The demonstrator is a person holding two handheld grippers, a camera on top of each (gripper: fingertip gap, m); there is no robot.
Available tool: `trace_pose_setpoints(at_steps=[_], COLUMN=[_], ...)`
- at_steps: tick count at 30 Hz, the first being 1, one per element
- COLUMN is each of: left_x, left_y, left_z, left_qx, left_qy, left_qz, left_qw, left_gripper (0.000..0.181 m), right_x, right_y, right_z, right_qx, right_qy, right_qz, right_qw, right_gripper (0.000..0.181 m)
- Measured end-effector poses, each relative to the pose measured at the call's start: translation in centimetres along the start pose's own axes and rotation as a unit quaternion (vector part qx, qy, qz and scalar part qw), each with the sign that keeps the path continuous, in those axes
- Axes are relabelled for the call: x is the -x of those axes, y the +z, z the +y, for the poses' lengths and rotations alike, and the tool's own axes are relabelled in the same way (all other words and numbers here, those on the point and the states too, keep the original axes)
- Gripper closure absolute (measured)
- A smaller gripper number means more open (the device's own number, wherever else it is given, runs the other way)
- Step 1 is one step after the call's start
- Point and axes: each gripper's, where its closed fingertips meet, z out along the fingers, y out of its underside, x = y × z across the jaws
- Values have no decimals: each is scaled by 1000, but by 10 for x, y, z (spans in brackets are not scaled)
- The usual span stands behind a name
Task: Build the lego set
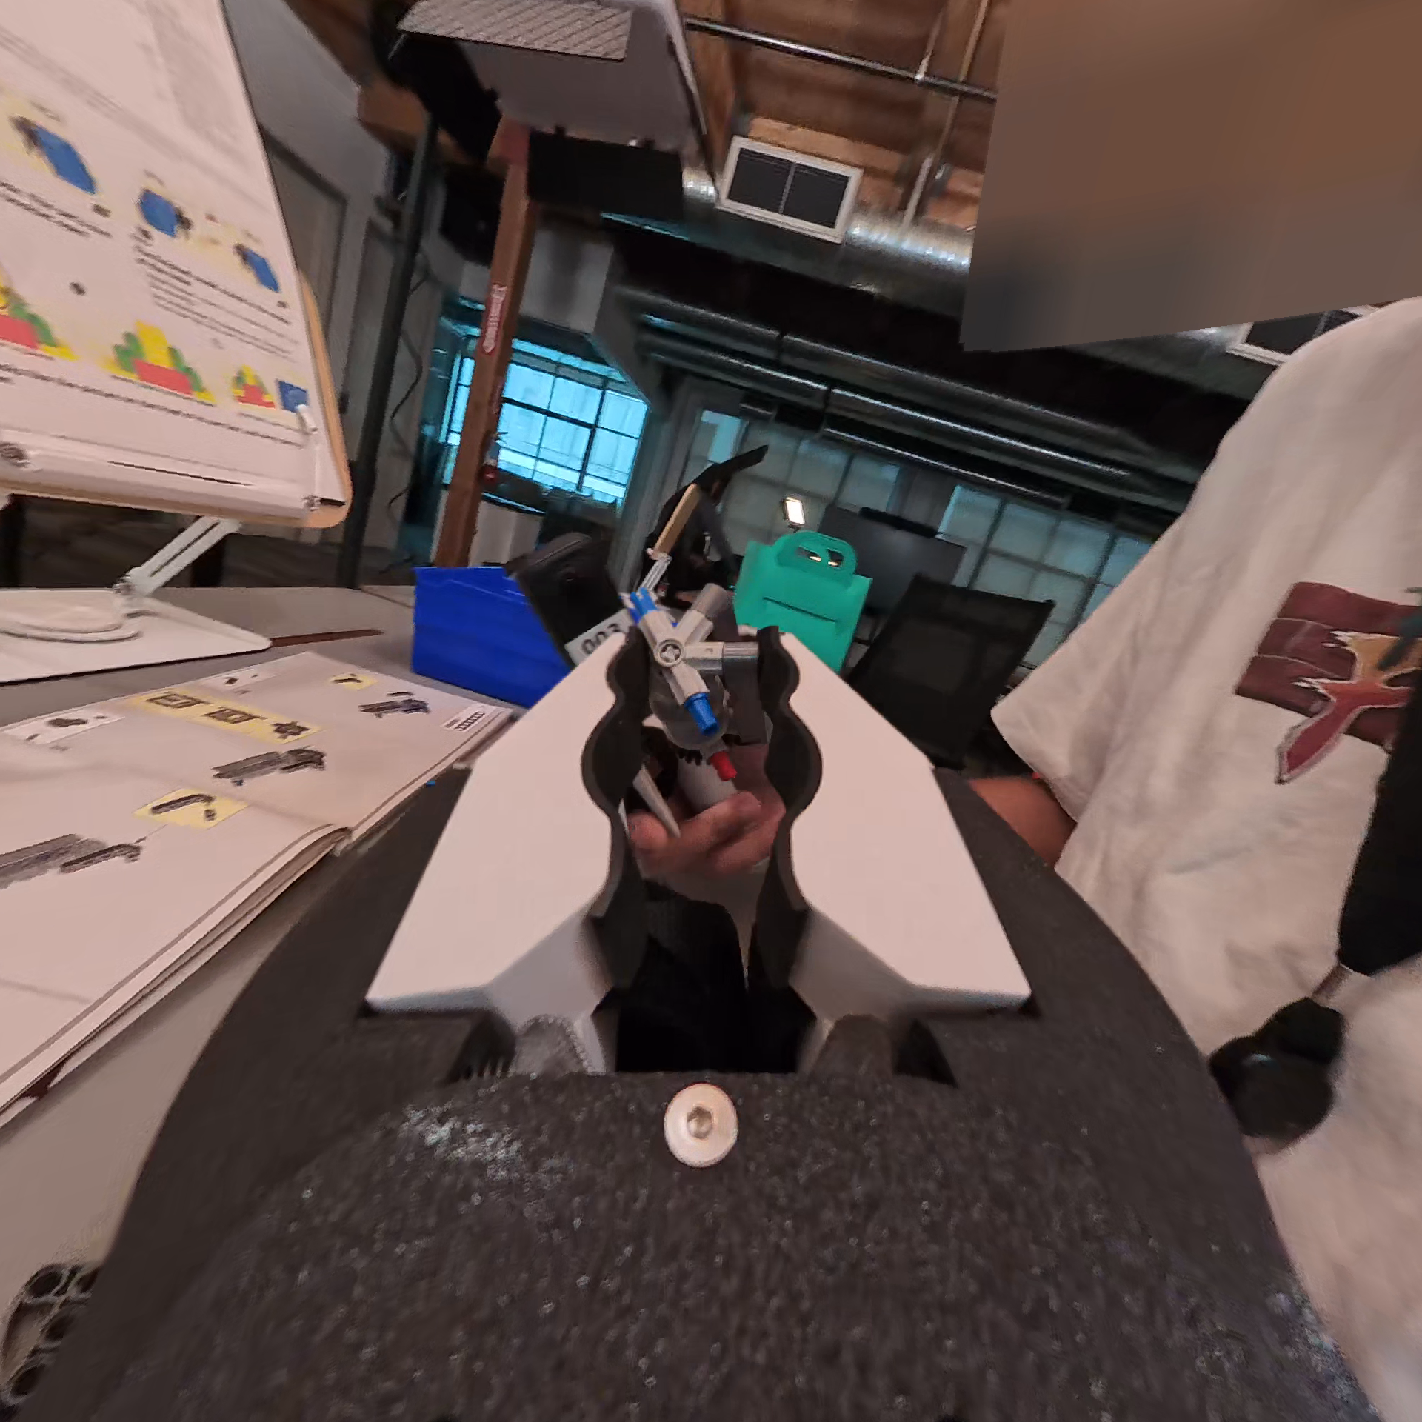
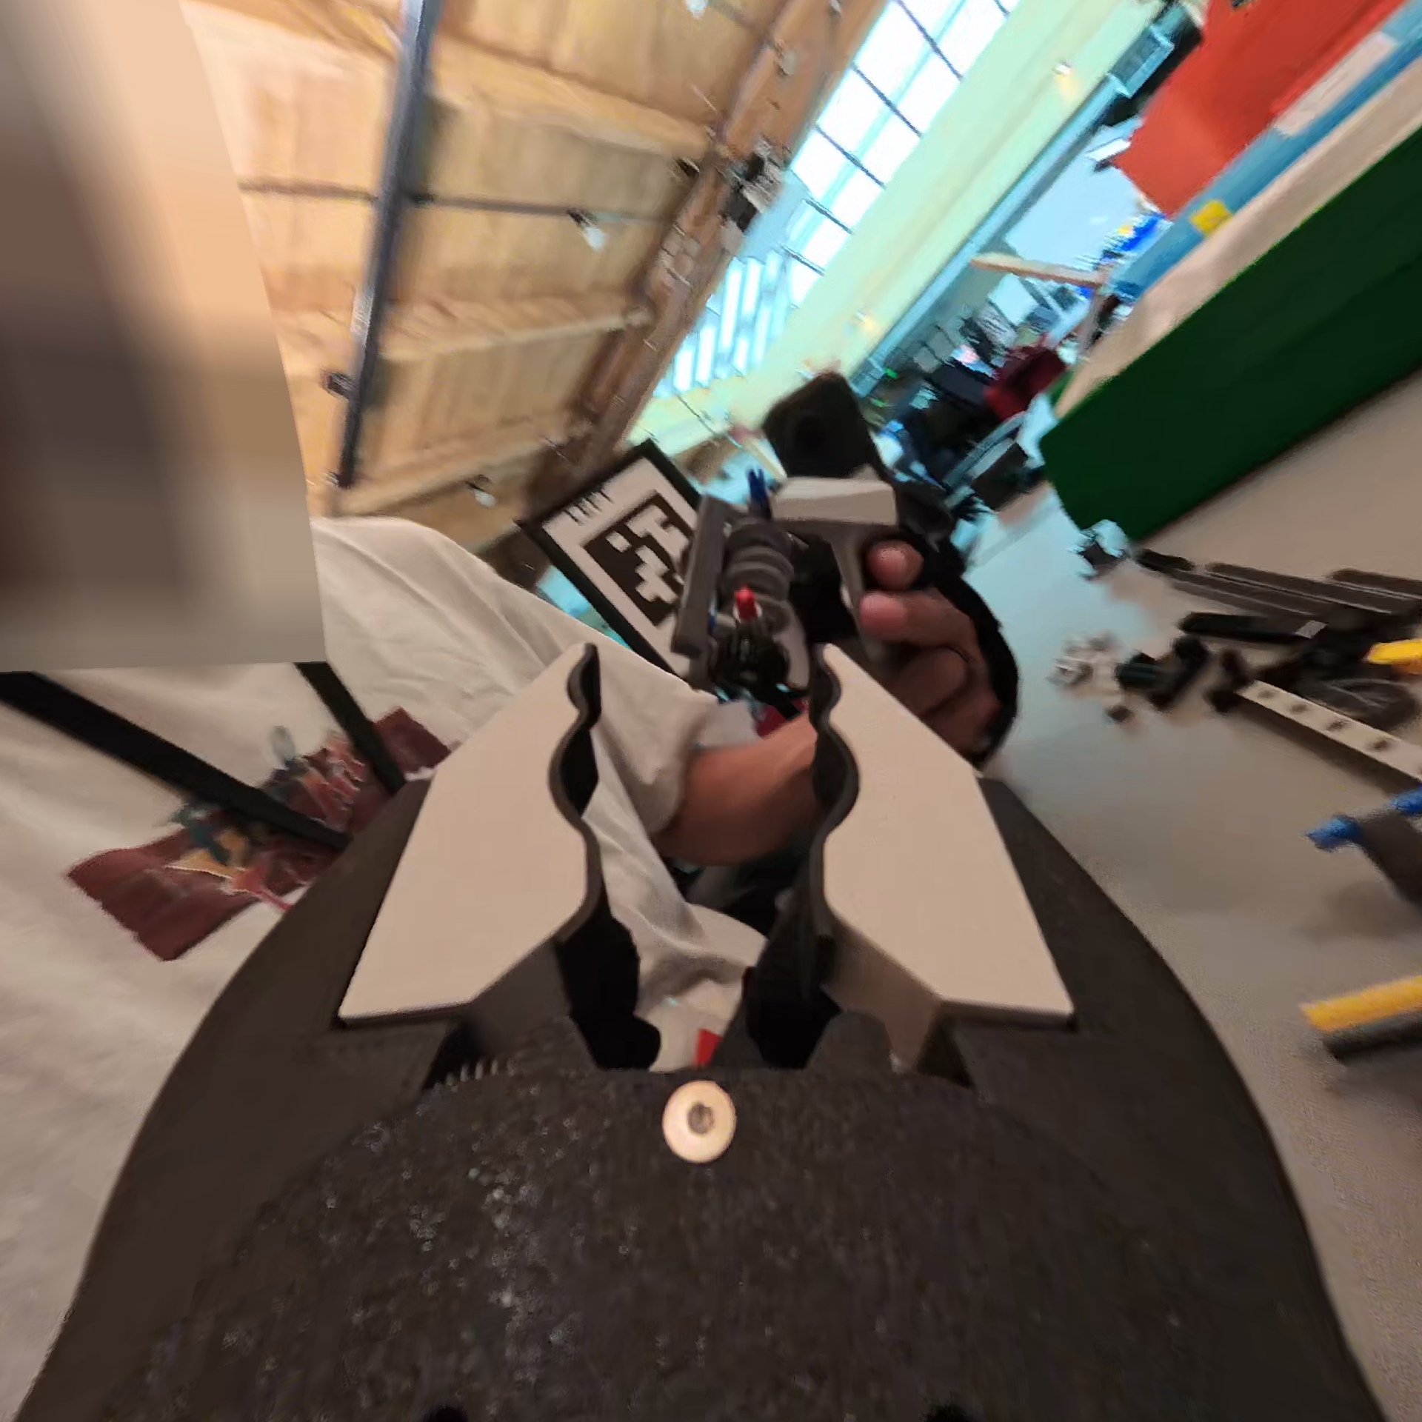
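My left gripper [image 1: 700,662] is shut on a small Lego Technic assembly [image 1: 685,669] of grey connectors with blue pins and a red pin, held up in the air. A hand [image 1: 716,835] shows behind it. In the right wrist view the same assembly [image 2: 750,615] sits between the left gripper's grey fingers [image 2: 835,500], held by a hand [image 2: 923,646]. My right gripper [image 2: 704,669] is open, its tips just below and on either side of the assembly, not touching it.
An open instruction booklet [image 1: 231,769] lies on the table [image 1: 331,608], by a propped picture sheet [image 1: 154,269] and a blue bin [image 1: 477,631]. Loose Lego parts [image 2: 1270,662], a yellow piece [image 2: 1370,1016] and a green box [image 2: 1231,385] lie right. The person's white shirt [image 1: 1231,692] is close. The grippers are tip to tip, or close to it. My right tips are roughly 12 centimeters from the yellow piece [image 2: 1370,1016].
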Motion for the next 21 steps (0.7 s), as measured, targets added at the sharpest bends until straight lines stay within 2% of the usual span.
trace_pose_setpoints(at_steps=[2, 4, 9, 14, 15, 21], left_x=[-2, -4, -5, -6, -6, -14], left_y=[1, 2, 5, 7, 7, 10], left_z=[1, 3, 10, 14, 15, 15], left_qx=[0, 5, 22, 32, 34, 31], left_qy=[13, 17, 22, 20, 18, 9], left_qz=[3, 7, 10, 17, 18, 43], left_qw=[1000, 1000, 999, 999, 999, 999], left_gripper=[154, 154, 154, 154, 154, 154], right_x=[2, -5, -4, -6, -6, 0], right_y=[1, 4, 6, 3, 2, 4], right_z=[-3, 7, 9, 13, 13, 18], right_qx=[-10, 19, 19, 31, 32, 48], right_qy=[25, 29, 49, 33, 21, -6], right_qz=[-27, -12, -31, -17, -12, -15], right_qw=[999, 999, 998, 999, 999, 999], right_gripper=[133, 133, 146, 152, 159, 160])
